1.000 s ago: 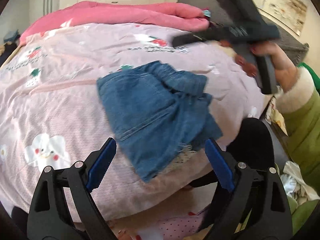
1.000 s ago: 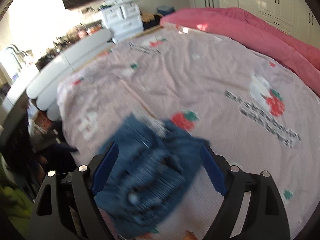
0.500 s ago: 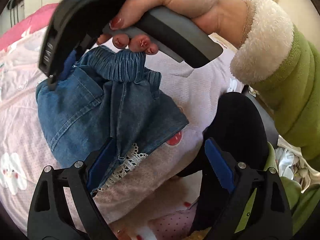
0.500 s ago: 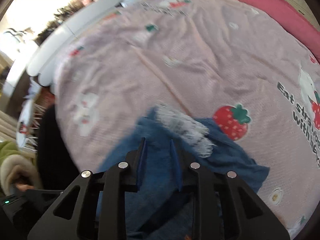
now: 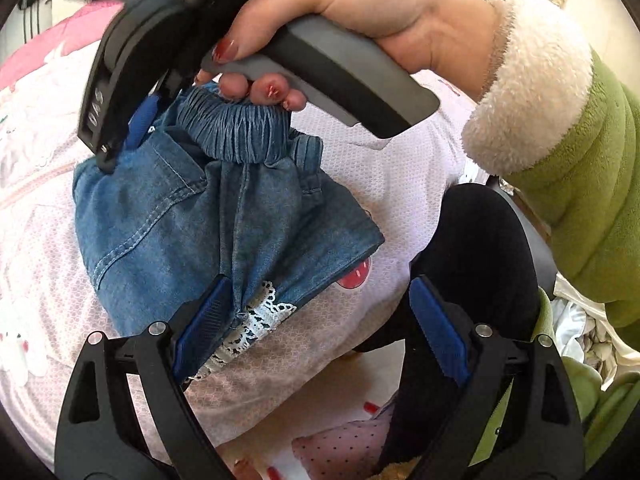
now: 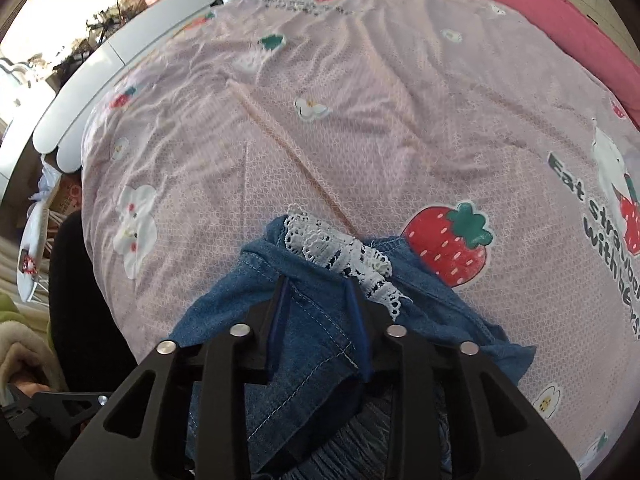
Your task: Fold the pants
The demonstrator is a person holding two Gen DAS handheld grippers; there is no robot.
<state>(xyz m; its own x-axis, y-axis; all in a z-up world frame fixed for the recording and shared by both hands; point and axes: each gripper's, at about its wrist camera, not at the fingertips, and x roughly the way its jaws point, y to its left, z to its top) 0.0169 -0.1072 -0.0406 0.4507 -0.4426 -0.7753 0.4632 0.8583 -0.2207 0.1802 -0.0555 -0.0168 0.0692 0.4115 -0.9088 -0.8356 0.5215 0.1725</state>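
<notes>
A: What carries the work?

B: A bed (image 6: 360, 112) under a pink printed sheet. The pants (image 5: 208, 216), small denim ones, lie near its near edge, just by the person's dark knee (image 5: 480, 240).

A: How far along is the fold?

B: Early, I judge. The denim is bunched in loose layers, not in a flat packet. Nothing looks squared or smoothed, so flattening and the real folds are left.

A: Which way do they point?

B: The waistband (image 5: 240, 136) is the far end in my left view, and the lace hem (image 5: 256, 320) the end nearest the bed's edge. So the long axis runs roughly from that edge inward. In my right view it reads the other way round, lace (image 6: 340, 252) far and gathered band close under me.

A: Your jaws?

B: My left gripper (image 5: 320, 320) stands wide and holds nothing. One pad lies against the lace hem, the other over the knee. My right gripper (image 6: 320, 320) is at the waistband end, about half apart and opening, with a denim fold between the pads. They seem barely to press it.
</notes>
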